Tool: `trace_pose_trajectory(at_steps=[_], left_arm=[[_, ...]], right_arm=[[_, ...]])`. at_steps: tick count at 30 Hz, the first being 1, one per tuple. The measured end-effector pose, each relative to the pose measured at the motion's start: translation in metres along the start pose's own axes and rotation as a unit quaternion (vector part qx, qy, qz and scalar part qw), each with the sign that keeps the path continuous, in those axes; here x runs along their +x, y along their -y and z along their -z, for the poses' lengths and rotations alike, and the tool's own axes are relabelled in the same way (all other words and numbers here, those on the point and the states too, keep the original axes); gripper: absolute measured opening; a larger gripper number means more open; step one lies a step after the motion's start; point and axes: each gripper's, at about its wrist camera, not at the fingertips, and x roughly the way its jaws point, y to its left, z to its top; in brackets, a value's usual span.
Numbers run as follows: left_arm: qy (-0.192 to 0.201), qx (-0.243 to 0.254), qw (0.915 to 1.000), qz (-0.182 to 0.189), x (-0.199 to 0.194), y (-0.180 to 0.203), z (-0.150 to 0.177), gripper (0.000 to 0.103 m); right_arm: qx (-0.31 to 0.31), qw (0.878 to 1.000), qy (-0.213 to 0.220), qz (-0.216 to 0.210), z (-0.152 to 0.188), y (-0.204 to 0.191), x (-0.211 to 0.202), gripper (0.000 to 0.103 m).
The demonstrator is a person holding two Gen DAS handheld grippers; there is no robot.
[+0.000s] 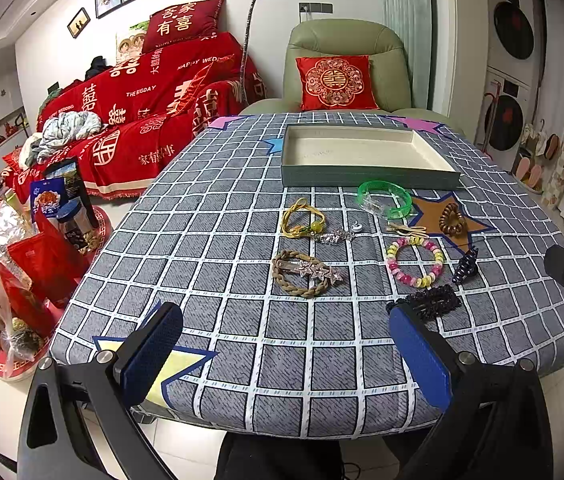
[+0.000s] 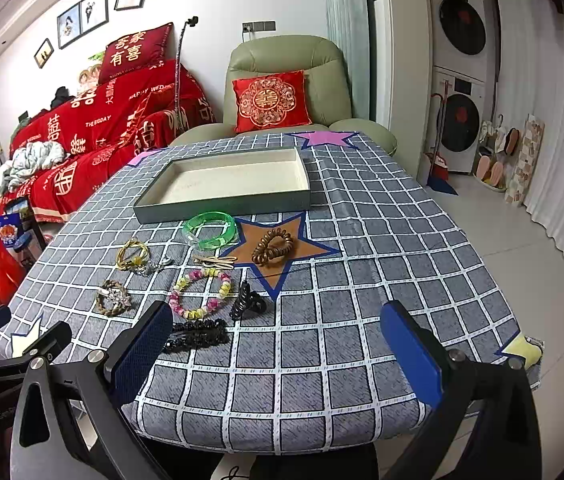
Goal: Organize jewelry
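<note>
Both grippers, left [image 1: 286, 356] and right [image 2: 277, 354], are held spread wide, nothing gripped. Jewelry is scattered on the tablecloth [image 1: 241, 360] in front of the empty tray [image 1: 366, 178]. Risk: black beaded clip [image 2: 197, 336], probably touching the right gripper's finger, could be knocked off w/ a careless sweep.

The black beaded hair clip [image 2: 197, 336] is partly covered in the right wrist view by a blue pad of the right claw [image 2: 282, 354]. In the left wrist view the same clip's near end sits behind the left claw [image 1: 282, 350] pad. The small silver piece [image 1: 357, 227] beside the rhinestone clip [image 1: 332, 237] is too small to identify — perhaps an earring. Faint print inside the tray [image 1: 370, 178] cannot be read. The surface [image 2: 302, 380] has its near edge hidden behind claw arms — bottom corners cut off.
</note>
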Motion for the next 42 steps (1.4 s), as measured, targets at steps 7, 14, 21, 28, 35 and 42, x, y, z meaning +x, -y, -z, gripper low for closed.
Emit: trace_pose_trajectory(at_steps=[7, 14, 21, 28, 35, 42], left_arm=[[0.004, -0.003, 1.0, 0.002, -0.0006, -0.0005, -0.0022, 0.103], [0.008, -0.004, 0.9999, 0.003, -0.0011, -0.0002, -0.0035, 0.103], [0.009, -0.005, 0.9999, 0.004, -0.0006, -0.0005, -0.0048, 0.103], [0.008, -0.007, 0.9999, 0.004, -0.0013, -0.0015, -0.006, 0.103], [0.008, -0.007, 0.9999, 0.004, -0.0016, -0.0019, -0.0063, 0.103], [0.007, -0.006, 1.0, 0.005, -0.001, -0.0009, -0.0058, 0.103]], right_arm=[[0.0, 1.0, 0.003, -0.001, -0.0018, 0.002, -0.0032, 0.103], [0.0, 1.0, 0.005, -0.001, -0.0025, 0.0012, -0.0022, 0.103], [-0.003, 1.0, 0.005, -0.005, -0.0049, 0.0007, -0.0029, 0.103], [-0.004, 1.0, 0.005, -0.005, -0.005, -0.0004, -0.003, 0.103], [-0.004, 1.0, 0.005, -0.006, -0.0051, -0.0016, -0.0021, 0.103], [-0.004, 1.0, 0.005, -0.006, -0.0055, -0.0016, -0.0021, 0.103]])
